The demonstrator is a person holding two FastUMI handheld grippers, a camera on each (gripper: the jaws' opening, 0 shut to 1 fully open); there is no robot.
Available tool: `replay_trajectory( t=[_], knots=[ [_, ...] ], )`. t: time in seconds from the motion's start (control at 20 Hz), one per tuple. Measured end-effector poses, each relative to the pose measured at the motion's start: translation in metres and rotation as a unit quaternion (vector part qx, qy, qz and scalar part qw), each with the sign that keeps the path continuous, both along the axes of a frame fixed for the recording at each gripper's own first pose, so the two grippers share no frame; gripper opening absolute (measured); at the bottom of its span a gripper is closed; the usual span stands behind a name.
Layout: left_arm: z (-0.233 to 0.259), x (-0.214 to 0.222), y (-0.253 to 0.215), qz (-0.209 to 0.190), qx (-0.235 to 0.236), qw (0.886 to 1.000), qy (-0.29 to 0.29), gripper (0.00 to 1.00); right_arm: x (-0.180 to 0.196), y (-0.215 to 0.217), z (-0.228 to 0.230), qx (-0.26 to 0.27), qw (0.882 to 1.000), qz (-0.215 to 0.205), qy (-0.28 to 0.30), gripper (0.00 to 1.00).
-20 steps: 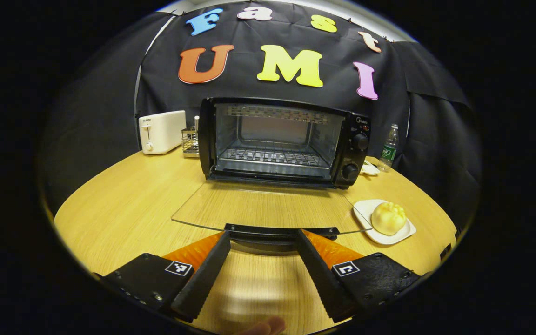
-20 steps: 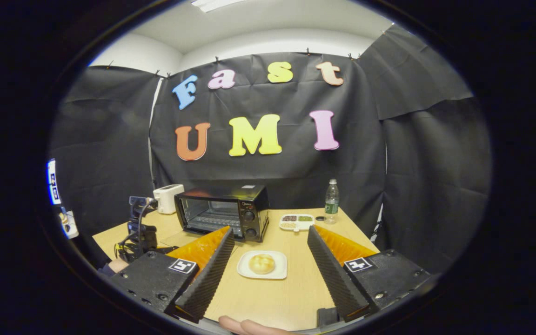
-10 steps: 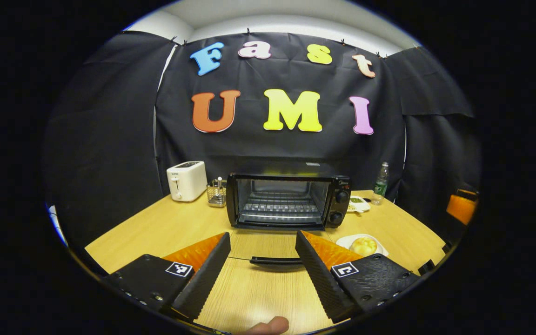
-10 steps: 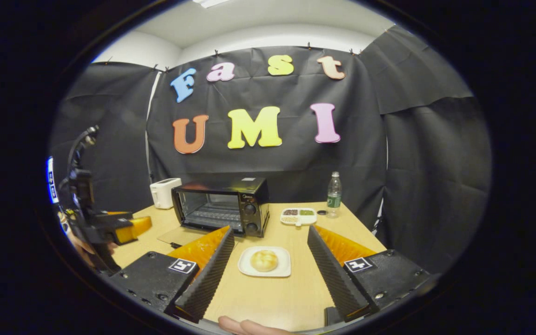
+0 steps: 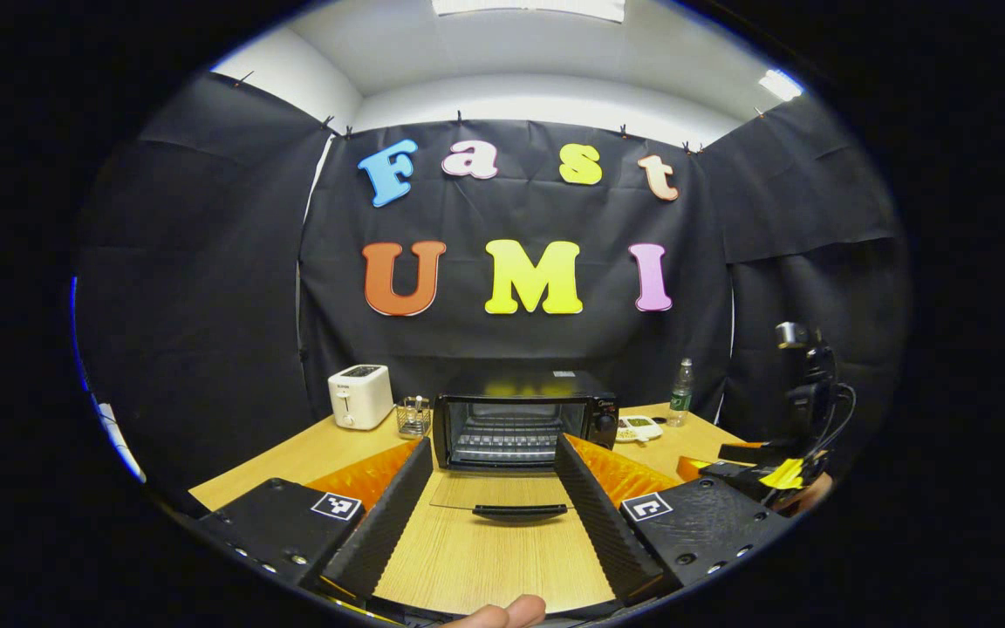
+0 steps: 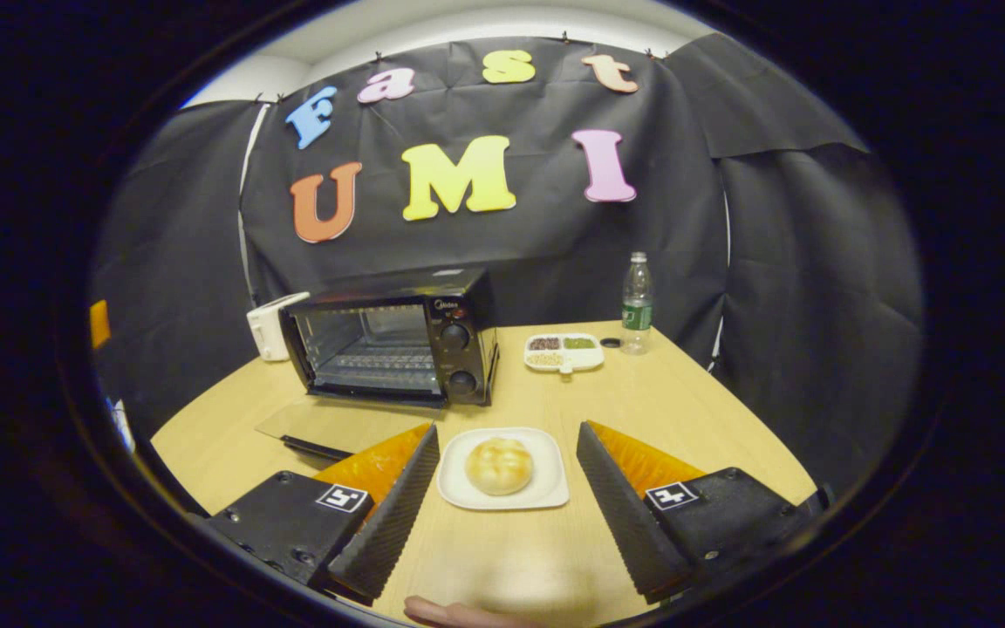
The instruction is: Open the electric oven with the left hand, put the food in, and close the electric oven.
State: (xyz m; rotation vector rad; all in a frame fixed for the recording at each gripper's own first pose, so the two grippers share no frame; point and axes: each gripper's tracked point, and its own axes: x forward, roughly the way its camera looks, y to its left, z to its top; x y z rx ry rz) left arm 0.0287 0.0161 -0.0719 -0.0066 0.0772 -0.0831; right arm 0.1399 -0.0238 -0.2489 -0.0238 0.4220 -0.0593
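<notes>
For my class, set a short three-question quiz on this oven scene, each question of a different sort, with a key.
1. True or false: the glass door of the black electric oven is folded down open.
2. What lies on the white square plate between the right gripper's fingers? A) a round pale bun B) a green apple C) a slice of toast
3. Fill in: the clear plastic water bottle stands to the ___ of the oven in the right gripper view.

Key: 1 true. 2 A, the bun. 3 right.
</notes>
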Motion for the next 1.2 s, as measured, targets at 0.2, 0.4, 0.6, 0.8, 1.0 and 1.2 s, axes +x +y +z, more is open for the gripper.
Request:
replay_trajectory(
  t=[0.2, 0.4, 0.6, 0.8, 1.0, 1.2],
  knots=[
    [-0.003, -0.013, 0.000, -0.004, 0.008, 1.000, -0.004, 0.93, 0.031, 0.001, -0.040, -0.013, 0.999, -0.004, 0.037, 0.97],
    [-0.001, -0.012, 0.004, -0.004, 0.016, 1.000, -0.013, 0.93, 0.049, -0.006, -0.081, -0.021, 0.997, -0.023, 0.077, 0.98],
    [-0.015, -0.003, 0.013, 0.004, 0.009, 1.000, 0.002, 0.93, 0.061, -0.006, -0.106, -0.023, 0.993, -0.028, 0.116, 0.98],
    [-0.023, 0.006, 0.018, 0.009, -0.001, 1.000, 0.011, 0.93, 0.064, -0.005, -0.116, -0.020, 0.990, -0.031, 0.133, 0.97],
    [-0.040, 0.013, 0.030, 0.027, 0.006, 0.999, 0.030, 0.93, 0.064, -0.008, -0.117, -0.004, 0.991, -0.050, 0.127, 0.92],
    [-0.039, 0.014, 0.036, 0.035, -0.005, 0.999, 0.029, 0.93, 0.068, -0.009, -0.122, 0.008, 0.991, -0.056, 0.121, 0.89]
  ],
)
